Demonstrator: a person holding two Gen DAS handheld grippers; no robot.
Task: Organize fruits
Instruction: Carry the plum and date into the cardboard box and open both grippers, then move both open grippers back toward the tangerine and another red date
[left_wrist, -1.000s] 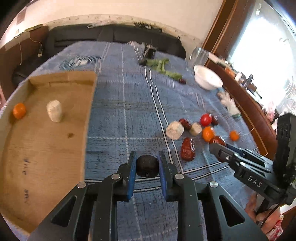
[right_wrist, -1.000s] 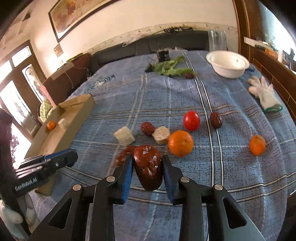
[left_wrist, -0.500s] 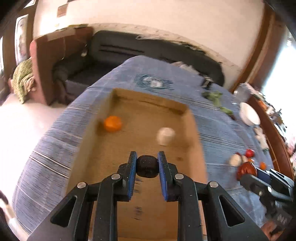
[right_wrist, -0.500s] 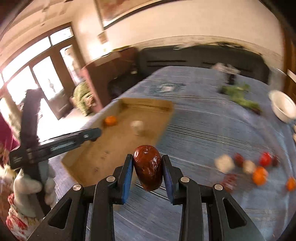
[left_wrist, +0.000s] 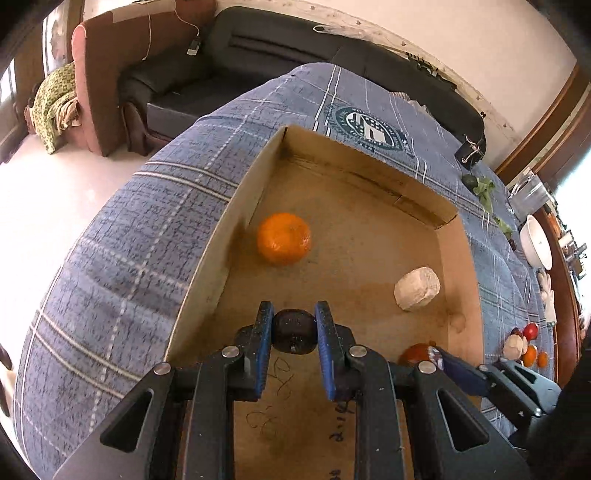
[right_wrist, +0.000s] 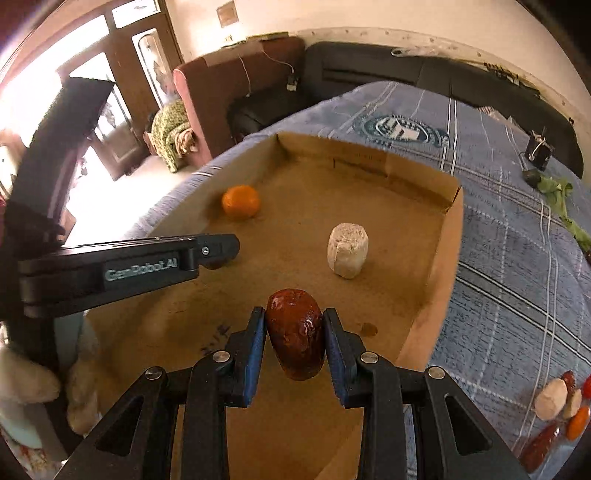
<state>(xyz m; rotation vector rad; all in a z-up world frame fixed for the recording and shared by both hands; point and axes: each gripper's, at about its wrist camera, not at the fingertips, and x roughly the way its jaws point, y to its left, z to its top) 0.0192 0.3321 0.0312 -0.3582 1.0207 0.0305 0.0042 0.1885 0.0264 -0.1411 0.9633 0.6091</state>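
Over the box, left gripper (left_wrist: 294, 329): pads pinch a small dark round fruit (left_wrist: 294, 331).
Right gripper (right_wrist: 294, 334): pads clamp a wrinkled reddish-brown oblong fruit (right_wrist: 295, 332).
Writing: "GenRobot.AI" on the left gripper's side, right view only.
Shallow brown cardboard box (right_wrist: 448, 236): holds an orange mandarin (left_wrist: 283, 238) and a pale cut chunk (left_wrist: 416, 288), well apart; bare floor between.
Loose fruits (right_wrist: 561, 402): on the blue plaid cloth (left_wrist: 122, 266) beyond the box's right wall.

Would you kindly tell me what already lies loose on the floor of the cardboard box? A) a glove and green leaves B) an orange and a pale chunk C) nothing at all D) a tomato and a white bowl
B: an orange and a pale chunk rest on the floor of the cardboard box.
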